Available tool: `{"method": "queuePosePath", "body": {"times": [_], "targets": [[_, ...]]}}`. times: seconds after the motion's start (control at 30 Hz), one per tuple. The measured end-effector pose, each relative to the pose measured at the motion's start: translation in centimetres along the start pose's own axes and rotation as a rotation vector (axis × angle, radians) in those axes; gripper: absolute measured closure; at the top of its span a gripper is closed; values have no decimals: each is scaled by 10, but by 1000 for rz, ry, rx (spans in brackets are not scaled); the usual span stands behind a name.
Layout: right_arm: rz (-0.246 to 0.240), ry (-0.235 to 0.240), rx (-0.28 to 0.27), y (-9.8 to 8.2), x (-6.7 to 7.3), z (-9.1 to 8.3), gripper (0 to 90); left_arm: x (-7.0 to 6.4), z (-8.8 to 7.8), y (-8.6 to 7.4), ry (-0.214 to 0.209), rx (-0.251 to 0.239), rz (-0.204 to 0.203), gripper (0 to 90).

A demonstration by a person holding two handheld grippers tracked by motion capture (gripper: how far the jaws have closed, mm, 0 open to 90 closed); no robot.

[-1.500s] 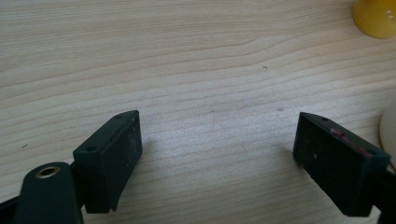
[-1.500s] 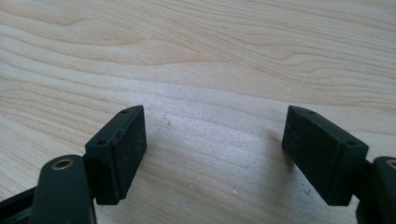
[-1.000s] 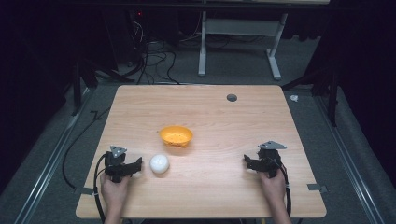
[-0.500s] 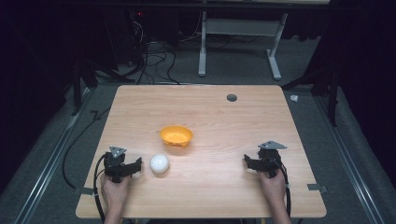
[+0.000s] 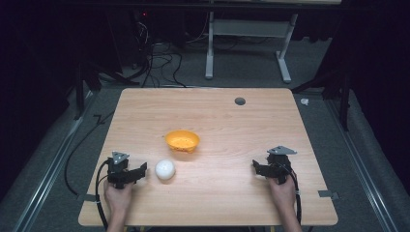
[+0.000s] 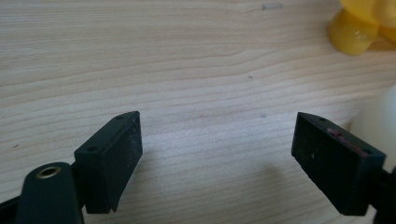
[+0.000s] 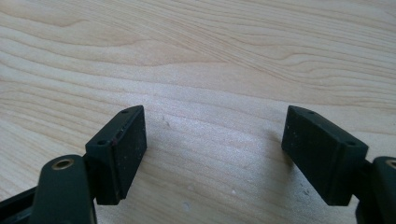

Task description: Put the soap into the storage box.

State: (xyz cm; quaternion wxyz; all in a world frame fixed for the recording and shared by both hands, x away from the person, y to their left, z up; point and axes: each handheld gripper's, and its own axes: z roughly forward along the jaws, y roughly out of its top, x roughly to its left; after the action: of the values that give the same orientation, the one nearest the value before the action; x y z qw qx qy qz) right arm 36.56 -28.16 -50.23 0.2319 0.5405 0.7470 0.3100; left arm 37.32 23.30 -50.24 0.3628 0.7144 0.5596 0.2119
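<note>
The white ball [image 5: 165, 169] is sitting on the wooden table [image 5: 232, 125], toward the near left part, just beside the tips of the left gripper [image 5: 141, 170] but not touching them as far as the high view shows. In the left gripper view the ball [image 6: 379, 121] is peeking in at the right edge, outside the right-hand jaw — nothing but bare wood is lying between the two pads. The jaws of the left gripper [image 6: 217, 140] are standing apart with a clear gap, and they have just been closing a little, with nothing in between.

Beyond the ball, a little farther up the table, an orange bowl [image 5: 182, 140] is resting upright; its yellow-orange wall [image 6: 359, 23] is showing at the top right of the left gripper view.

Well apart, at the near right, the right gripper [image 5: 255, 167] is lying low over the table in a hand — its jaws [image 7: 215, 140] are spread wide over empty wood grain, holding nothing.
</note>
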Motion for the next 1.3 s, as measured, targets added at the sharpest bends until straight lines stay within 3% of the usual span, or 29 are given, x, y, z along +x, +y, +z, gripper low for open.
{"method": "queuePosePath", "body": {"times": [0.03, 0.1, 0.3, 0.73, 0.97, 1.3], "targets": [[0, 0, 0, 0, 0, 0, 229, 0, -3, 2, -30, -17, -20, 168], [-1, 0, 0, 0, 0, 0, 229, -2, -6, 4, -54, -24, -16, 163], [-1, 0, 0, 0, 0, 0, 229, -8, -18, 8, -101, -56, -7, 157], [-1, -1, 0, 0, 0, 0, 229, -24, -31, 14, -151, -85, 37, 155], [-1, 0, 0, 0, 0, 0, 230, -37, -32, 16, -184, -72, 81, 150], [-1, 0, 0, 0, 0, 0, 229, -48, -26, 14, -205, -50, 100, 145]]}}
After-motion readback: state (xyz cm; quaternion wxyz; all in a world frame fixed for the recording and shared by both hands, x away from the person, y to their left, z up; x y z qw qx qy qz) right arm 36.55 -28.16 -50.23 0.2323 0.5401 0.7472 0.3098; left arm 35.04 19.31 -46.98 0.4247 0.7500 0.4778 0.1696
